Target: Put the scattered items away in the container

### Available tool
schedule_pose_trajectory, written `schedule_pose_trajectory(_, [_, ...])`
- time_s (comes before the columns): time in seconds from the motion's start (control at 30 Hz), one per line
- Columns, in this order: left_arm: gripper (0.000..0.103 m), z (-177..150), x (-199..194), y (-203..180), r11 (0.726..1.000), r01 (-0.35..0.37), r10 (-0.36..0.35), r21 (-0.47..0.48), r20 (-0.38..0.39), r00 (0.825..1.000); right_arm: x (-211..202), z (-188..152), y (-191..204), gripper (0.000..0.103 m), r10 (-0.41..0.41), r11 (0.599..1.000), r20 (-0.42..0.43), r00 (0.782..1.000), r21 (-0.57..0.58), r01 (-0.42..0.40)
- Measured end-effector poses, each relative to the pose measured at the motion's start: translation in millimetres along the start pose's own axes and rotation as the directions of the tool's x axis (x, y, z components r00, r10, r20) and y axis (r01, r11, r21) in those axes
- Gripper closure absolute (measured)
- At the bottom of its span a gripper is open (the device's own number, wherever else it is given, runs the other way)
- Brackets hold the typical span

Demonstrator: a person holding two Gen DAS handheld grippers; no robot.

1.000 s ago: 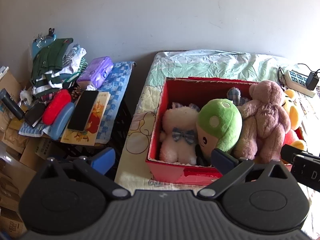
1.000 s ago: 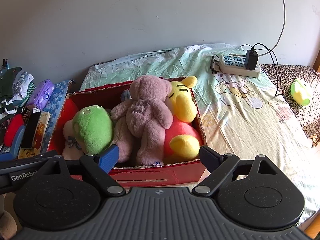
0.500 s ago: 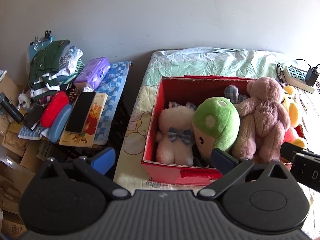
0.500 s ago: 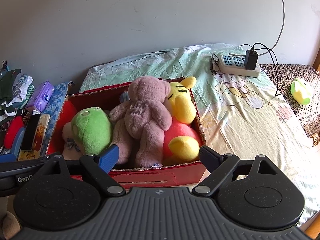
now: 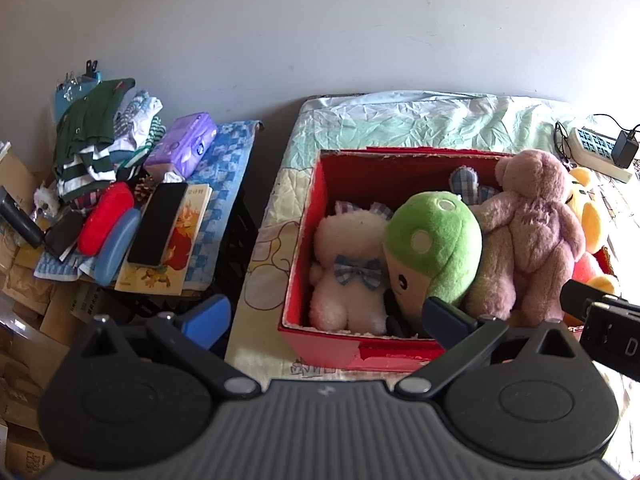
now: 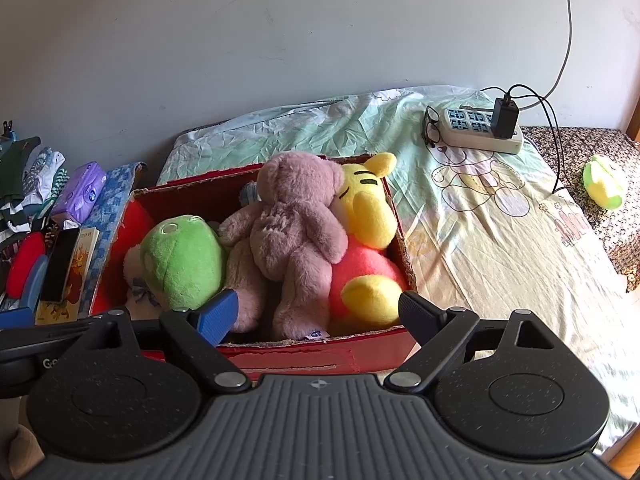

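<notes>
Left wrist view. The left gripper [image 5: 325,314] hung with its jaws released and nothing between them, low over the near left corner of the red box [image 5: 362,350]. The box sat on the bed [image 5: 400,120], at the bed's left edge. Inside the box: a white plush with a checked bow [image 5: 348,264] at the left wall; a green-capped plush [image 5: 434,248] touching it on the right; a pink bear [image 5: 532,224] leaning against the green one; a yellow plush [image 5: 588,216] at the right wall, partly hidden by the bear. A power strip [image 5: 596,152] lay near the bed's far right corner. Beside the bed, a side table with a blue checked cloth [image 5: 224,168] carried a purple tissue pack [image 5: 182,148], folded clothes [image 5: 96,140], a black phone [image 5: 158,222] on top of a picture book [image 5: 180,248], and a red case [image 5: 105,216] touching a blue case [image 5: 116,246].

Right wrist view. The right gripper [image 6: 318,314] was also released and empty, over the box's near wall. The same four plush toys filled the box, the bear lying face down across the middle. Glasses [image 6: 432,128] rested against the left end of the power strip, which held a black charger [image 6: 505,116]. A small green toy [image 6: 604,180] lay apart on the patterned cover at the bed's far right edge, outside the box.
</notes>
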State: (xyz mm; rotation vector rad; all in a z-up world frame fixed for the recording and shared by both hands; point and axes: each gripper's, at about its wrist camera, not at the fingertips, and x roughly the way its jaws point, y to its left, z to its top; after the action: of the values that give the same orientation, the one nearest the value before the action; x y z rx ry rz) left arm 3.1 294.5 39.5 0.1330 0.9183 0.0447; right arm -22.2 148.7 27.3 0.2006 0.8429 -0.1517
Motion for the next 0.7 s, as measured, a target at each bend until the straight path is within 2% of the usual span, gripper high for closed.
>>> schedule_pose_trajectory(0.4, [0.001,7,10,3,1.0,0.018,-0.018,-0.006,-0.005,1.0,12,10,4,0.014,0.013,1.0,-0.035,0.999,-0.004,-0.013])
schedule_pose_trajectory(0.7, [0.001,14,17,-10,0.999,0.032,-0.032,0.025,-0.009,0.999,13,15,-4,0.014,-0.049,0.999,-0.019,0.999,-0.01,0.048])
